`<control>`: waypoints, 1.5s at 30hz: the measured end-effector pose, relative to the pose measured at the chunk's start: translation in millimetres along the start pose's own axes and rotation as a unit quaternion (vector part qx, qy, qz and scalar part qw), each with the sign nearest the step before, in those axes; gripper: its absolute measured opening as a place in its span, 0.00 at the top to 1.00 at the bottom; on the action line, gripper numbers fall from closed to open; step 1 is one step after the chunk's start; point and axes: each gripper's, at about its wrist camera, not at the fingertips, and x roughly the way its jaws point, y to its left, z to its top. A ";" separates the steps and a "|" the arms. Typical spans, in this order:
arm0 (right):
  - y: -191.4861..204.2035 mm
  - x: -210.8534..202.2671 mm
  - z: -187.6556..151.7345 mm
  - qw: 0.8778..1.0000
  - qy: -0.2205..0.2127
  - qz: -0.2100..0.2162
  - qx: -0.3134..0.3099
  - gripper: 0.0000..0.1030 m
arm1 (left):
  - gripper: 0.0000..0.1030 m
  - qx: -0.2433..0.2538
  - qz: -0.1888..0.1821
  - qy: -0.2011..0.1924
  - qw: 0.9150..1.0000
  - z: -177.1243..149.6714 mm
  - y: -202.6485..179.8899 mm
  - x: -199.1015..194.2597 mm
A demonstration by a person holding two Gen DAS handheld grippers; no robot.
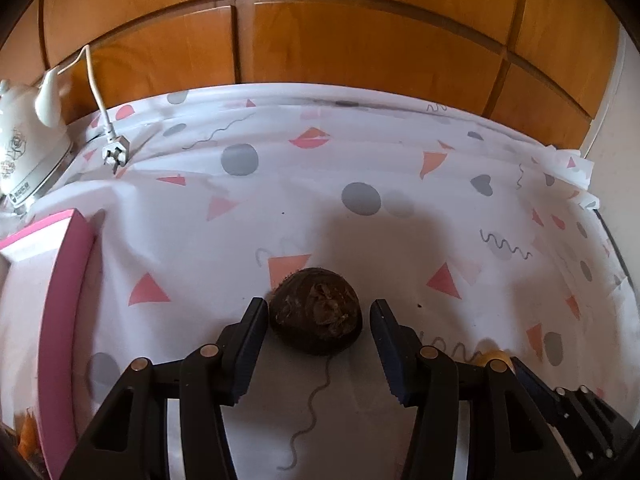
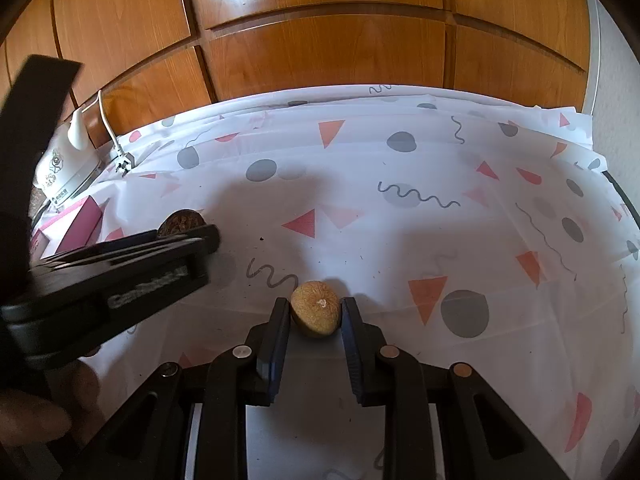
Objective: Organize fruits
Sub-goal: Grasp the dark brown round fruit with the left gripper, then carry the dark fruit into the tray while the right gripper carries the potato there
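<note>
**Two fruits between two pairs of fingers**

The left gripper stands wide apart around a dark brown, rough-skinned fruit on the patterned tablecloth. Its left finger sits just beside or touching the fruit; a clear gap shows on the right side. The right gripper is drawn in narrow around a small tan fruit, both fingers at its sides, apparently touching it. Both fruits rest on the cloth toward the near edge of the table.

Beyond the left gripper, a pink-rimmed box lies along the left edge of the table, with something orange just visible at its near end. At the far-left corner stands a white kettle; its white cord ends in a plug lying on the cloth. Wooden cabinet doors rise behind the far edge.

The right wrist view shows the left gripper from the side, to the left of the tan fruit and well apart from it, partly hiding the dark fruit and the pink box. In the left wrist view only a yellow sliver of the tan fruit shows, at lower right behind the gripper's own linkage.
</note>
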 end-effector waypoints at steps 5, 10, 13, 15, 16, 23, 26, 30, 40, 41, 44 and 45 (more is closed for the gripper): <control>0.0 0.1 -0.5 1.000 0.000 -0.001 -0.001 0.74 | 0.56 -0.013 -0.025 -0.002 1.000 -3.8 8.7 -6.3; -0.2 0.6 -0.2 1.000 0.000 -0.001 -0.002 0.74 | 0.56 -0.012 -0.021 -0.003 1.000 -24.9 11.2 -25.8; 0.1 2.1 0.2 1.000 0.004 -0.002 -0.004 0.74 | 0.56 -0.015 -0.009 -0.007 1.000 -42.1 13.4 -39.4; 1.3 2.5 0.4 1.000 0.004 -0.005 -0.008 0.74 | 0.56 -0.019 -0.004 -0.014 1.000 -52.5 16.4 -46.1; 1.9 2.6 0.5 1.000 0.004 -0.007 -0.010 0.74 | 0.56 -0.025 -0.005 -0.017 1.000 -56.1 19.1 -47.6; 5.4 3.5 1.5 1.000 0.007 -0.018 -0.023 0.74 | 0.55 -0.031 -0.010 -0.018 0.999 -59.1 22.3 -44.0; 5.7 3.6 1.5 0.999 0.008 -0.019 -0.024 0.74 | 0.56 -0.025 -0.007 -0.019 0.999 -59.0 20.4 -43.2; 5.9 3.9 1.7 0.999 0.008 -0.020 -0.025 0.74 | 0.56 -0.025 -0.008 -0.021 0.999 -59.1 20.9 -44.4; 8.9 3.2 2.1 0.999 0.009 -0.024 -0.040 0.75 | 0.56 -0.024 -0.012 -0.019 0.999 -68.0 23.1 -65.9; 9.5 2.8 2.4 0.999 0.010 -0.022 -0.043 0.75 | 0.56 -0.024 -0.012 -0.022 0.999 -68.9 24.1 -70.7; 14.5 -1.2 1.4 0.998 0.015 -0.015 -0.053 0.75 | 0.56 -0.024 -0.015 -0.038 0.999 -69.5 29.4 -89.9; 18.5 -3.0 0.2 0.998 0.017 -0.011 -0.058 0.75 | 0.56 -0.023 -0.013 -0.043 0.999 -69.4 30.9 -94.7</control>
